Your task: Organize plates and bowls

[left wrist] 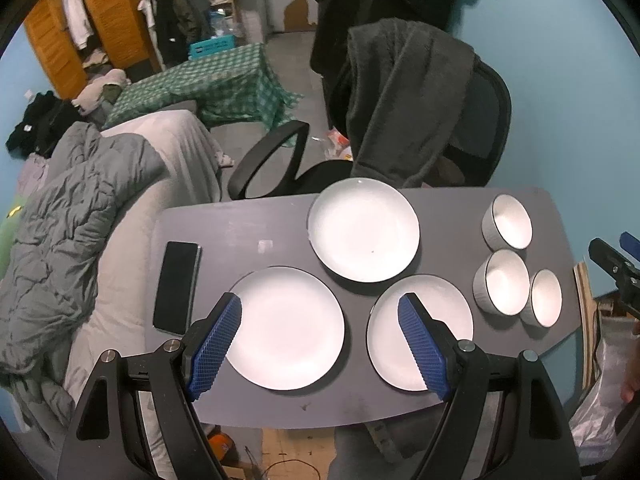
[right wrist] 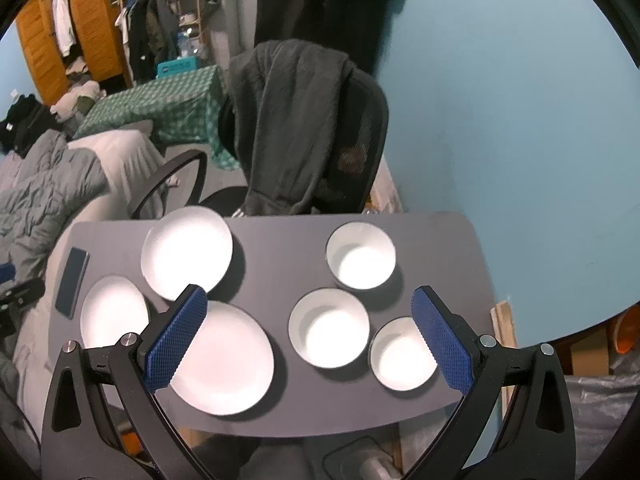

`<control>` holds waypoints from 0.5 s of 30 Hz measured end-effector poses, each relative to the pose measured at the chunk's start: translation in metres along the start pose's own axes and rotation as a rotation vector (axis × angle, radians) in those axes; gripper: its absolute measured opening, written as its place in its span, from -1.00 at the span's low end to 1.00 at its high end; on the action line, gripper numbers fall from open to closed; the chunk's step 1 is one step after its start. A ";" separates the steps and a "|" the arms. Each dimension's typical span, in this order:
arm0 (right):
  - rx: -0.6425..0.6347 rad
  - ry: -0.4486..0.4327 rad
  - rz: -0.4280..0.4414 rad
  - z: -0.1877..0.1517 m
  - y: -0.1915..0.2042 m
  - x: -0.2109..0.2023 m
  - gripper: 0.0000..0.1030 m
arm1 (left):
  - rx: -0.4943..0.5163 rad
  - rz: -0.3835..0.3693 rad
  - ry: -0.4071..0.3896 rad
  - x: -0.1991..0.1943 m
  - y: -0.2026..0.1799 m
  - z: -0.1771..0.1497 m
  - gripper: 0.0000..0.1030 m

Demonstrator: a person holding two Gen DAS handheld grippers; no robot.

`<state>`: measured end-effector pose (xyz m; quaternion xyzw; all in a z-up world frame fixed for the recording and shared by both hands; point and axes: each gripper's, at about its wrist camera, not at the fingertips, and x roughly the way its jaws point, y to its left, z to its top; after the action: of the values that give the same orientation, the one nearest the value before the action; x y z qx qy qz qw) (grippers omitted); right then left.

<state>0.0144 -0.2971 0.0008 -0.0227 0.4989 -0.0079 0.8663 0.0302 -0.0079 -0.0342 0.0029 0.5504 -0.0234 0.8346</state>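
Both the left gripper [left wrist: 320,344] and right gripper [right wrist: 310,336] hover spread; glazed plates [left wrist: 286,328] at lower centre could slip when pinched.

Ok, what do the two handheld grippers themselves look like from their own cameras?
Both look identical. The left gripper and the right gripper each have black, triangular arms with cut-out slots and silver round bolts at the joints. Their fingers carry blue pads with a fine cross-hatched texture. No cables or markings show on either.
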 end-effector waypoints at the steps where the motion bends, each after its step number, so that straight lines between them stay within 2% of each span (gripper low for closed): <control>1: -0.001 0.006 0.007 -0.002 -0.001 0.003 0.95 | 0.008 -0.006 0.000 0.004 0.000 0.000 0.59; 15: 0.007 0.170 0.088 -0.053 0.001 0.056 0.95 | 0.179 -0.056 0.075 0.079 -0.025 -0.014 0.59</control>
<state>-0.0036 -0.2995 -0.0742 0.0027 0.5711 0.0265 0.8205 0.0477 -0.0353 -0.1115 0.0629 0.5768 -0.0958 0.8088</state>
